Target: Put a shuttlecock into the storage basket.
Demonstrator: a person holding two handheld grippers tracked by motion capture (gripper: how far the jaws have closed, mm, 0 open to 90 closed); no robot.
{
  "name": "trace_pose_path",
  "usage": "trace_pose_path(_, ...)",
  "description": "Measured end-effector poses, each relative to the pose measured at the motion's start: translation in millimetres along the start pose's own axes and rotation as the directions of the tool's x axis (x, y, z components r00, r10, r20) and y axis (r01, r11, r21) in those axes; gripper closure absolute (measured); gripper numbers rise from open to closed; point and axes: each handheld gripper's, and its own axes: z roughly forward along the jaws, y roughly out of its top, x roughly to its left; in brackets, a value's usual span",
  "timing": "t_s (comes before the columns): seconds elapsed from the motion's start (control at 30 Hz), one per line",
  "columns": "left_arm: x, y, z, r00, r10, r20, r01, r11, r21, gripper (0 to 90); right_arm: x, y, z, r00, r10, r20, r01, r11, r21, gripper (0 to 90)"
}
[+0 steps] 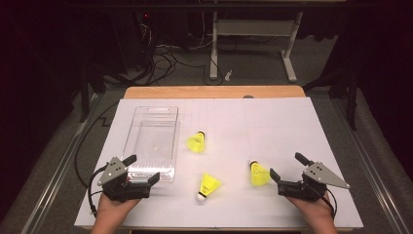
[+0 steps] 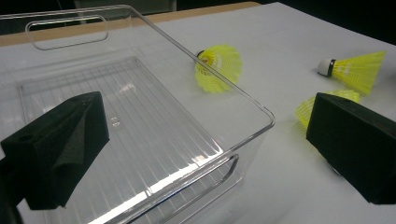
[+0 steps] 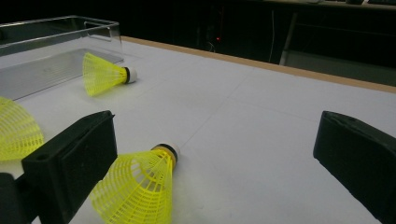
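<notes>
Overhead, white table sheet [image 1: 272,126] (dark room beyond), left gripper [image 1: 144,170] and right gripper [image 1: 284,168] both wide, empty.

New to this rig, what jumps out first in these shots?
Three bright yellow shuttlecocks on the white table: one just right of the clear plastic box, one near the front middle, one close by the right gripper. The box sits empty at the left, with the left gripper at its near end. Both grippers are open and hold nothing.
</notes>
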Motion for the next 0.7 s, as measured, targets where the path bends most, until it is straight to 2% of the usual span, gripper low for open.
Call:
trace_pose_path(0.2, 1.1, -0.4, -0.6, 1.0000, -0.006, -0.004, 0.006, 1.0000, -0.001, 0.3, 3.4, 2.5, -1.3, 0.9999, -0.013, -0.004, 0.013, 1.000, -0.019, 0.3)
trace_pose_path(0.53, 2.1, -0.1, -1.2, 0.9999, -0.012, 0.007, 0.012, 0.9999, -0.008, 0.2, 2.9, 1.6, -1.2, 1.0000, -0.003, -0.009, 0.003, 1.000, -0.014, 0.3)
trace_pose_path(0.7, 3.0, -0.1, -1.8, 0.9999, -0.016, 0.003, 0.016, 0.9998, -0.012, 0.2, 2.2, 2.6, -2.8, 1.0000, -0.006, -0.003, 0.006, 0.999, -0.037, 0.3)
